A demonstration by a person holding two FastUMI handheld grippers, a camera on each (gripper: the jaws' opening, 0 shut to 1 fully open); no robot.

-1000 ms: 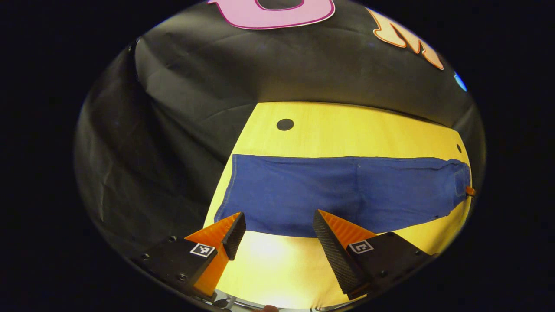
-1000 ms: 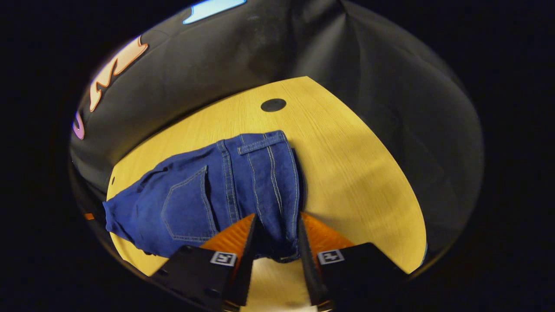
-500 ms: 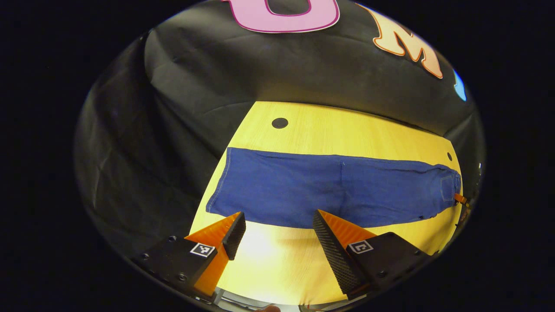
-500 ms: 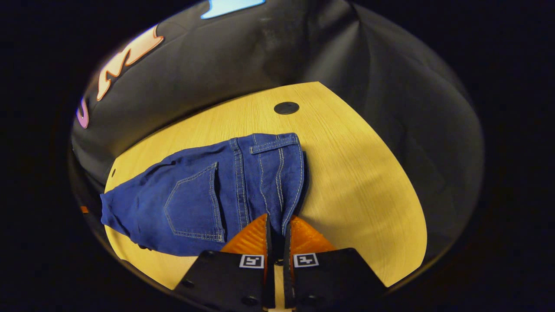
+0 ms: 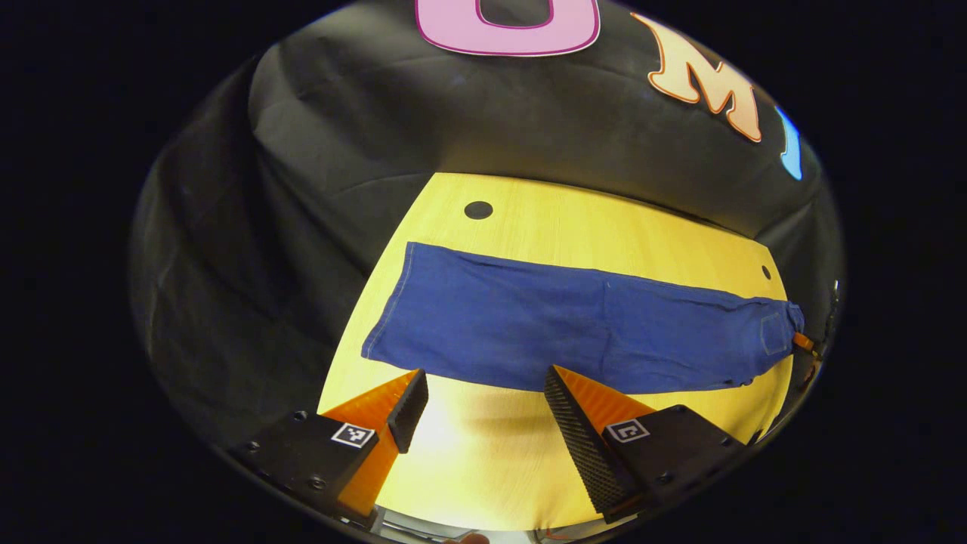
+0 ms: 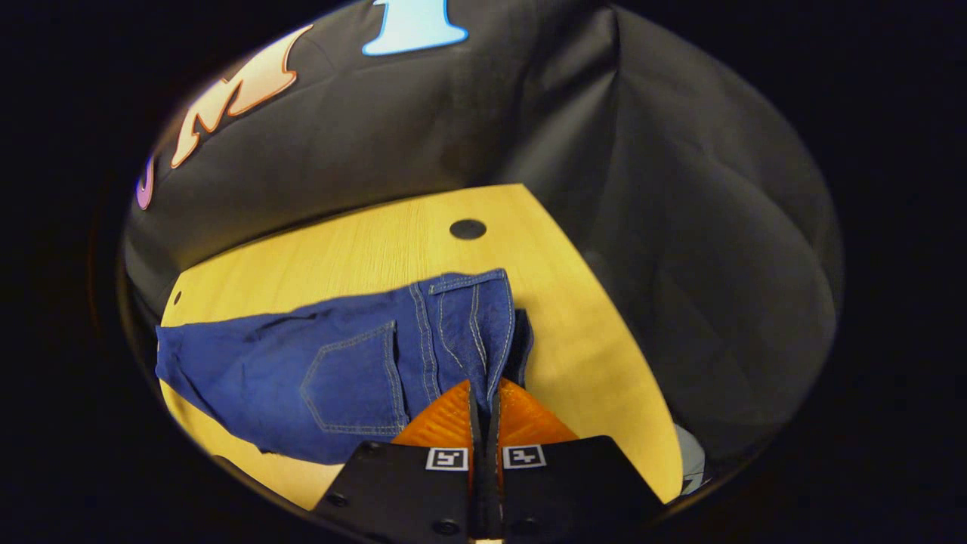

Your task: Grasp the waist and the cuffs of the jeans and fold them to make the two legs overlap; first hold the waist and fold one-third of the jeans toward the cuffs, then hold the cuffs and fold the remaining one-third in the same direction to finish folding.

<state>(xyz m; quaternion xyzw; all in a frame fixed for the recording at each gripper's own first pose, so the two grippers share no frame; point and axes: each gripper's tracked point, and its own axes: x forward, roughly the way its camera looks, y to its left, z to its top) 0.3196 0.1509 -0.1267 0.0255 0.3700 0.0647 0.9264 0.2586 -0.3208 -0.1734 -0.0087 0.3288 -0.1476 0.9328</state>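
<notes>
**Waist pinched on the right, cuff end not yet taken**

Jeans [image 5: 574,332] lie stretched across the yellow wooden table [image 5: 574,227], running from centre-left to the far right edge of the left gripper view. Legs look already overlapped: one long blue band, flat, a few shallow wrinkles. Cuff hem sits at the left end of the band, waist at the far right.

Right gripper [image 6: 483,397]: fingers drawn together at lower centre of the right gripper view, a fold of waistband denim pinched between them. The waist bunches and rises toward the grip; a back pocket [image 6: 355,378] shows to its left, lower centre-left of frame.

Left gripper [image 5: 480,397]: fingers wide apart, nothing between them, lower centre of its own view, just short of the near edge of the leg. Whether the tips touch the table I cannot tell.

Handling, as judged:
- Denim is soft but has body; it should drape and sag between holds rather than keep an edge.
- Moderately heavy for cloth. A single pinch at one waist corner will likely let the far corner droop, so the fold line could skew.
- Thick seams and waistband give the surest bite; the thin single layer mid-leg would slip and pucker.
- Best holds: the stitched waistband edge, and the hemmed cuff corner at centre-left of the left gripper view, taking both layers together.
</notes>
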